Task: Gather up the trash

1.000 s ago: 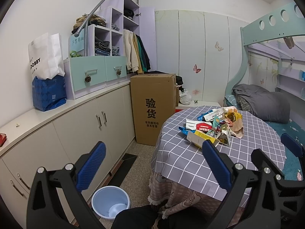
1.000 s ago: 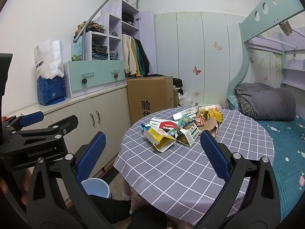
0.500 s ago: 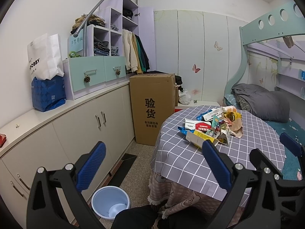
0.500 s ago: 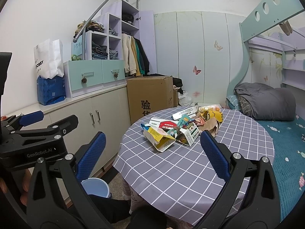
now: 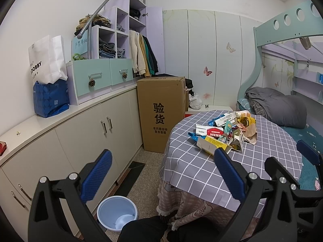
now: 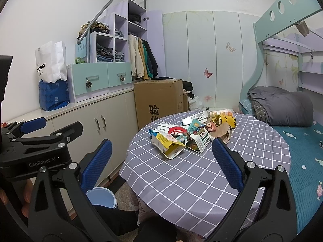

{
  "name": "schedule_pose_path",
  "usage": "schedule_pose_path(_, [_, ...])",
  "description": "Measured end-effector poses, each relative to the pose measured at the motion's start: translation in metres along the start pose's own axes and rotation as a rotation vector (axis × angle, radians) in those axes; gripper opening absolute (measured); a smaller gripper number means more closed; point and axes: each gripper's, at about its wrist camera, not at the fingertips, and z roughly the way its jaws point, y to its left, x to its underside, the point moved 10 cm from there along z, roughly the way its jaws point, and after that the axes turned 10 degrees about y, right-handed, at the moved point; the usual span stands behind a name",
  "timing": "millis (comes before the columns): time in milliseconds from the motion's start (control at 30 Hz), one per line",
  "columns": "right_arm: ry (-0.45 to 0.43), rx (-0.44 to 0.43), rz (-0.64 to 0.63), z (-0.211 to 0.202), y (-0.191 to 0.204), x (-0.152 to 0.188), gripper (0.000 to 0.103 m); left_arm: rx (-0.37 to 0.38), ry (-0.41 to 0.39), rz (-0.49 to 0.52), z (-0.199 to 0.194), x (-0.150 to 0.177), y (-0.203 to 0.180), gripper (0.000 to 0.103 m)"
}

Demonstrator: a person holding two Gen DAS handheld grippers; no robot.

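A pile of trash (image 5: 224, 133) (image 6: 191, 135), made of cartons, boxes and wrappers, lies on a round table with a grey checked cloth (image 5: 201, 169) (image 6: 181, 177). A yellow and white carton (image 6: 169, 145) sits at the pile's near edge. A light blue bin (image 5: 117, 212) (image 6: 102, 198) stands on the floor left of the table. My left gripper (image 5: 163, 173) is open, held over the floor between the cabinets and the table. My right gripper (image 6: 159, 163) is open above the table's near edge, short of the pile. Neither holds anything.
White cabinets (image 5: 80, 133) run along the left wall, with a blue bag (image 5: 51, 98) and a white paper bag on top. A tall cardboard box (image 5: 161, 113) stands behind the table. A bunk bed with a grey quilt (image 6: 282, 106) is on the right.
Both views have shifted only slightly; the left gripper has crept a little forward. Both grippers stay open and the trash has not moved.
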Motion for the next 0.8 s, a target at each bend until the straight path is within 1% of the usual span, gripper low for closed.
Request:
schedule_pose_path(567, [0.023, 0.002, 0.012, 0.006, -0.003, 0.008, 0.097, 0.000, 0.017, 0.003, 0.003, 0.001, 0.000, 0.099])
schedule_pose_path(800, [0.044, -0.011, 0.035, 0.010, -0.007, 0.010, 0.097, 0.005, 0.032, 0.009, 0.005, 0.003, -0.002, 0.099])
